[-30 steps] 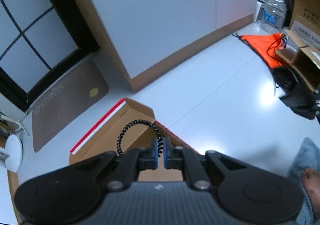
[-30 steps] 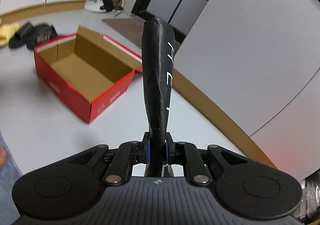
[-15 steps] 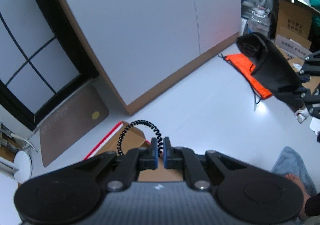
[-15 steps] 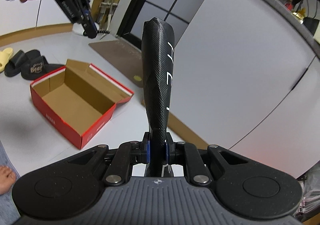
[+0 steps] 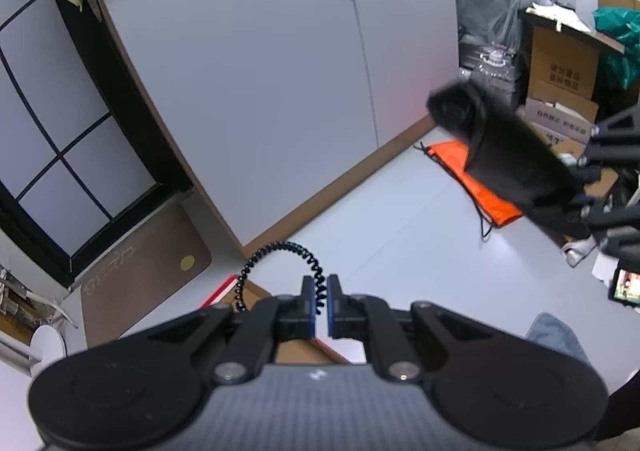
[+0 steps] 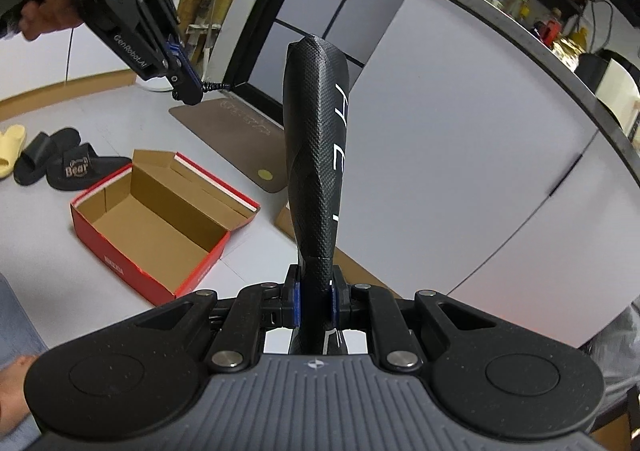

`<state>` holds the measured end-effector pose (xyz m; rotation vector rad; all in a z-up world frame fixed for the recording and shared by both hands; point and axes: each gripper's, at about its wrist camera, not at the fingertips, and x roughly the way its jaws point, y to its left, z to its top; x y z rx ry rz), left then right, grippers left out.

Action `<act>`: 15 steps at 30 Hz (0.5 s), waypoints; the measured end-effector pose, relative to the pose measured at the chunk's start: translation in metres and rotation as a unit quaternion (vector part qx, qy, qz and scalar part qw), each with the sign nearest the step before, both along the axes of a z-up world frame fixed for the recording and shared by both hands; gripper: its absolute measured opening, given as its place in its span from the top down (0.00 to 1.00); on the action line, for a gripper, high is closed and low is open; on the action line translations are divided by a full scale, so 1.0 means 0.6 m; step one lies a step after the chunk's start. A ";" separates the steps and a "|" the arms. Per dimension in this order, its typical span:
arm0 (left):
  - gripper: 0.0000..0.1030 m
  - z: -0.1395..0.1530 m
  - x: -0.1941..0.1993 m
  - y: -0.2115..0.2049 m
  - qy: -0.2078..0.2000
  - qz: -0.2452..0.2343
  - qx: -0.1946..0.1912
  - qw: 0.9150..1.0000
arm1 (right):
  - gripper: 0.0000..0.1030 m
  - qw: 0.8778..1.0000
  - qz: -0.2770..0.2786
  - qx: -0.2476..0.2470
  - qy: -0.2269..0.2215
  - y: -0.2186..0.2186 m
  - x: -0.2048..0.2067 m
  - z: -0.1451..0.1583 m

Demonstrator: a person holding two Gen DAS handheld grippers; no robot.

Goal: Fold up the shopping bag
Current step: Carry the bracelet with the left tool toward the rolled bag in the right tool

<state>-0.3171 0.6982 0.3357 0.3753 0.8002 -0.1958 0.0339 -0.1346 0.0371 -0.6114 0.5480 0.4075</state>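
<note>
Up high, right hand-held gripper [image 6: 315, 297] clamped on the folded black shopping bag [image 6: 316, 155], bag standing straight toward twelve o'clock from the narrow jaws. At ten o'clock, left hand-held gripper [image 6: 188, 85], held in a hand [image 6: 34, 7], jaws pinched on a black coiled cord [image 5: 280, 265] and on no part of the bag. Below, at nine o'clock on the floor [image 6: 48, 251], open red shoebox [image 6: 160, 223]; beyond, black slippers [image 6: 60, 165] and brown mat [image 6: 236, 131]. From the left wrist, same bag [image 5: 508, 155] blurred at two o'clock, over an orange sack [image 5: 480, 179].
</note>
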 end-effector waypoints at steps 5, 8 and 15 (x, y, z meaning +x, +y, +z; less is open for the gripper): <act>0.95 0.008 -0.009 -0.017 -0.003 -0.012 0.001 1.000 | 0.86 1.000 -0.003 -0.002 0.013 -0.004 -0.020 -0.019; 0.95 0.012 -0.016 -0.029 -0.004 -0.024 0.005 1.000 | 0.86 1.000 -0.003 0.000 0.015 -0.008 -0.032 -0.031; 0.95 0.026 -0.036 -0.062 -0.007 -0.058 0.004 0.998 | 0.86 1.000 0.015 0.007 0.017 0.004 -0.054 -0.040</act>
